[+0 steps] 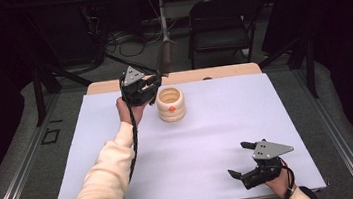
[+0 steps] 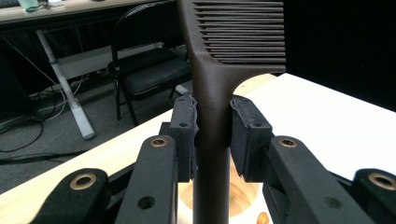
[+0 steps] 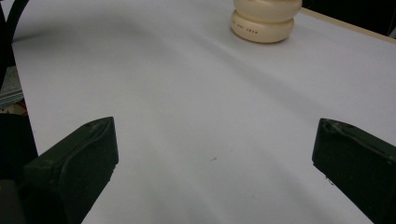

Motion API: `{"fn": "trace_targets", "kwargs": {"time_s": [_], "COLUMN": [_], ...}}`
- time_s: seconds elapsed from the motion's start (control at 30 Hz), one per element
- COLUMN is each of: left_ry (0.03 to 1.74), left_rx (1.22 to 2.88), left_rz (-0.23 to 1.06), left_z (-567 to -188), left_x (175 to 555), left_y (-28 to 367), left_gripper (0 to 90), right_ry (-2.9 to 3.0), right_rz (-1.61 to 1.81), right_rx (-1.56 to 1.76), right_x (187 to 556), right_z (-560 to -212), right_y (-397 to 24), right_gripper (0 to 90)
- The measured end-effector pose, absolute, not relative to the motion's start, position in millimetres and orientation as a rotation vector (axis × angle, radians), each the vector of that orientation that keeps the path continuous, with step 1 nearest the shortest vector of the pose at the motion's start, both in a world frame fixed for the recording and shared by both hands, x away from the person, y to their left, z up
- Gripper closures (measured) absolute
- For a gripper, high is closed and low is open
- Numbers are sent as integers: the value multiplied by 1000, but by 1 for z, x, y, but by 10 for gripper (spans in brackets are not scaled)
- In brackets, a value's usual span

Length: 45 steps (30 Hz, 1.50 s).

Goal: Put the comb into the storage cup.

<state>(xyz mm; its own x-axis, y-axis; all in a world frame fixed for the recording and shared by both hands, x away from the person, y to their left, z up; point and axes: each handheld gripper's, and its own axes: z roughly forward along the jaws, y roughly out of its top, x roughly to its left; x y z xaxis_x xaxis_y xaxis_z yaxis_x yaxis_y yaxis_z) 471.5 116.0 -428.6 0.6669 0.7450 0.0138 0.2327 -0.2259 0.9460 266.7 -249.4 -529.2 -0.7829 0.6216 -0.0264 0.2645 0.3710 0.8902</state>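
The brown comb (image 2: 212, 88) stands upright in the middle of the left gripper view, squeezed by the left gripper (image 2: 212, 135) above the cream pot (image 1: 170, 104) (upper middle). The right gripper (image 1: 242, 160), lower right, gapes wide.

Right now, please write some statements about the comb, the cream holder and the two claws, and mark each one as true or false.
1. The left claw is shut on the brown comb. True.
2. The comb lies flat on the white sheet. False: it is held in the air, teeth end away from the claw.
3. The right claw is open and holds nothing. True.
4. The cream holder lies on its side. False: it stands upright, its opening facing up.
5. The right claw touches the holder. False: it rests far from it, near the table's front edge.
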Motion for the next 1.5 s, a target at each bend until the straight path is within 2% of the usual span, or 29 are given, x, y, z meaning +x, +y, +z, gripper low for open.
{"fn": "trace_targets", "kwargs": {"time_s": [1.5], "left_ry": [752], "left_rx": [1667], "left_rz": [554], "left_z": [-438], "left_x": [497], "left_y": [90], "left_gripper": [722], "right_ry": [2284], "right_rz": [1385], "right_rx": [770], "right_x": [267], "right_z": [-529], "right_y": [-250], "right_gripper": [0]}}
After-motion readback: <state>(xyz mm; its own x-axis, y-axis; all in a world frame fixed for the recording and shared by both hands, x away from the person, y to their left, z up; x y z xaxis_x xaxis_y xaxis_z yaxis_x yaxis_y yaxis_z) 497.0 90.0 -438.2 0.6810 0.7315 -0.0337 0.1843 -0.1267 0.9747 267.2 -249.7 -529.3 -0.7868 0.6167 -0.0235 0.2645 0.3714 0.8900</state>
